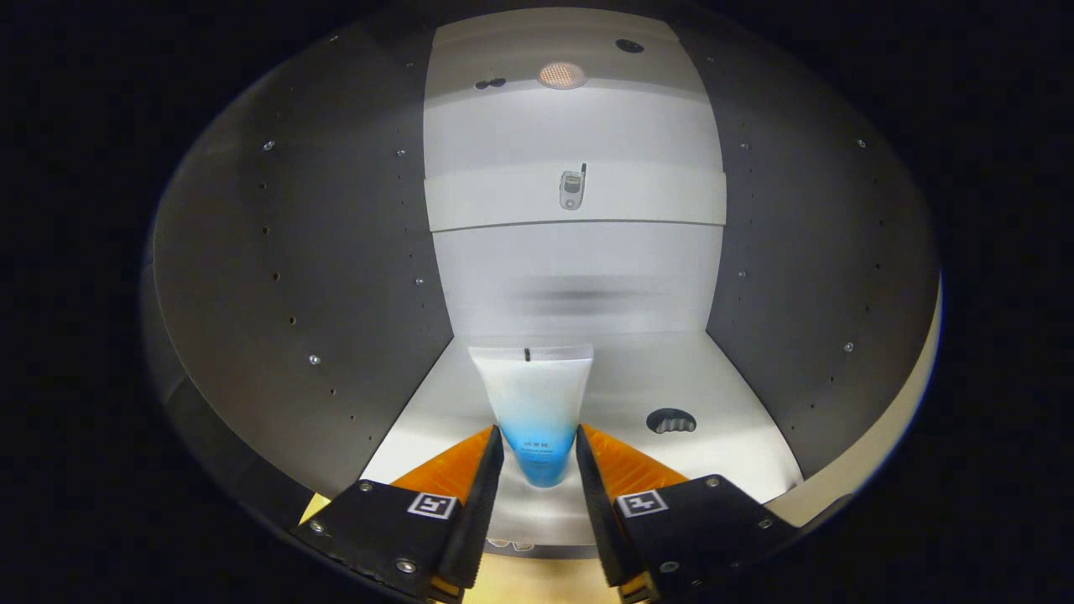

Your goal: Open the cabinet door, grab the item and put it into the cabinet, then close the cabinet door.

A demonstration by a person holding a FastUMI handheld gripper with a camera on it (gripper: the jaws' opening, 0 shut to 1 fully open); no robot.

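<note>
I am looking into the open cabinet (294,277), with dark side walls and a pale floor and back. A soft tube (531,390), white at its wide far end and blue near the fingers, points straight ahead over the cabinet floor. My gripper (537,434) is shut on the tube's blue end, one finger pressing on each side. The tube's narrow end hangs just behind the fingertips, above the floor's front edge.
A pale shelf (654,197) crosses the back higher up, with a small flip phone (572,189) on it. A round lamp (560,74) glows in the cabinet's top. A dark oval cut-out (670,420) lies in the floor to the right of the tube.
</note>
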